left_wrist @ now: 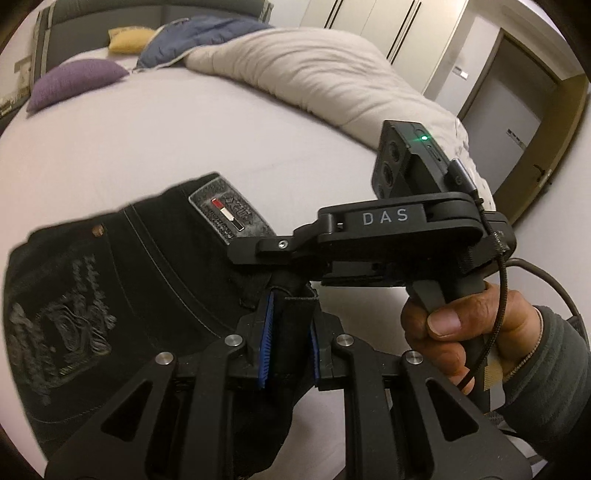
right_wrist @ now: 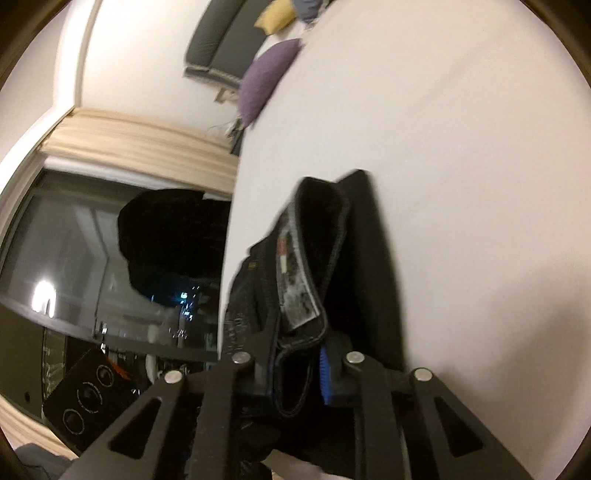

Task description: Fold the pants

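Right gripper [right_wrist: 297,373] clamped on a fold of black pants [right_wrist: 314,258], blue pad [right_wrist: 324,376] pressed against the cloth. Waistband looped upward, grey label [right_wrist: 295,280] facing the lens. Pants draped at the edge of a pale bed [right_wrist: 461,147]. Purple pillow [right_wrist: 267,79] and yellow pillow [right_wrist: 277,16] far up the bed, near a dark headboard [right_wrist: 221,44]. Dark window [right_wrist: 110,258] at left, cream curtain [right_wrist: 140,140] above it. Blurred throughout.

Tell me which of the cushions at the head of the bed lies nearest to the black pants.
The purple cushion. It lies alone on the pale sheet, closer to the black pants than the yellow cushion, which sits further back against the headboard.
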Tool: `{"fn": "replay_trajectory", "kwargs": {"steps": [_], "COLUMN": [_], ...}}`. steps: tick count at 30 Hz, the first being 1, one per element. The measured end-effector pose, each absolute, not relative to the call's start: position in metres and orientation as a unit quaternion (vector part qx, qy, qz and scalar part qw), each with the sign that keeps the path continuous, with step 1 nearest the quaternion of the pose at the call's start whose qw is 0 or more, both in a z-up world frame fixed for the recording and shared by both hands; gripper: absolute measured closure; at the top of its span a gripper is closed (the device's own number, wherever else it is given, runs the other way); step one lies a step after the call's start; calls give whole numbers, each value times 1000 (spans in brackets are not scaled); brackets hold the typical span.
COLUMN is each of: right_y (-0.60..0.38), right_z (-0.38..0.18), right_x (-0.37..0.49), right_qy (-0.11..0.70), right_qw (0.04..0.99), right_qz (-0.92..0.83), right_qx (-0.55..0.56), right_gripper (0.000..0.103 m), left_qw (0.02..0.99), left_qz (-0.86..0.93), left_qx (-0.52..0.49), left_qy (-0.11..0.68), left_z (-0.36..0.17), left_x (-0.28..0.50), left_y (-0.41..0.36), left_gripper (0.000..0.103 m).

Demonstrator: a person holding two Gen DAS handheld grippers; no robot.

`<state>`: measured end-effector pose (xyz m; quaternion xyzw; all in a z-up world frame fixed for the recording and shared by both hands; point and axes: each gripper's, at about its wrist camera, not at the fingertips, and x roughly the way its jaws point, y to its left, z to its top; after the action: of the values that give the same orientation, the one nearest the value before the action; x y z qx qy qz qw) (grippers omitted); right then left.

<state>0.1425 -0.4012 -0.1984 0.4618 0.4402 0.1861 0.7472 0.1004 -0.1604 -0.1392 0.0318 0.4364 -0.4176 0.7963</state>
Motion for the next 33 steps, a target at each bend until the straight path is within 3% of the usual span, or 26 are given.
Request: {"fn": "replay_trajectory", "kwargs": {"steps": [8, 12, 14, 18, 22, 25, 26, 27, 28, 32, 33], "right_y": [-411, -425, -432, -427, -383, -362, -360, -361, -367, -390, -392], "right_z": [-221, -210, -200, -159, -134, -159, -180, -195, -202, -196, -186], "right_x": [123, 113, 105, 101, 111, 111, 111, 108, 102, 85, 84], "right_qy": [432, 436, 438, 418, 410, 453, 483, 493, 484, 472, 470], "right_qw": [746, 753, 769, 787, 787, 771, 760, 756, 761, 765, 772], "right_qz": [183, 159, 132, 153, 238, 243, 226, 214, 208, 194, 198], "right_qx": [473, 466, 447, 427, 394, 375, 373, 373, 379, 392, 381], "right_gripper": [88, 78, 66, 66, 66, 63, 67, 90, 103, 101, 92], "left_qw": [773, 763, 771, 791, 785, 771, 764, 762, 764, 779, 789], "left_qz": [-423, -437, -434, -419, -404, -378, -376, -378, -385, -379, -376], "left_qx": [17, -17, -29, -60, -85, -78, -92, -102, -110, -110, -116], "left_qy": [472, 476, 465, 442, 461, 506, 516, 515, 506, 487, 471], "left_z": [-162, -135, -118, -106, -134, -183, -200, -208, -209, -185, -173], "left_x": [112, 102, 99, 110, 133, 141, 142, 142, 140, 148, 158], "left_y": [-179, -148, -125, -82, -68, -63, -60, -57, -52, -38, -31], "left_gripper": [85, 85, 85, 85, 85, 85, 85, 85, 85, 85, 85]}}
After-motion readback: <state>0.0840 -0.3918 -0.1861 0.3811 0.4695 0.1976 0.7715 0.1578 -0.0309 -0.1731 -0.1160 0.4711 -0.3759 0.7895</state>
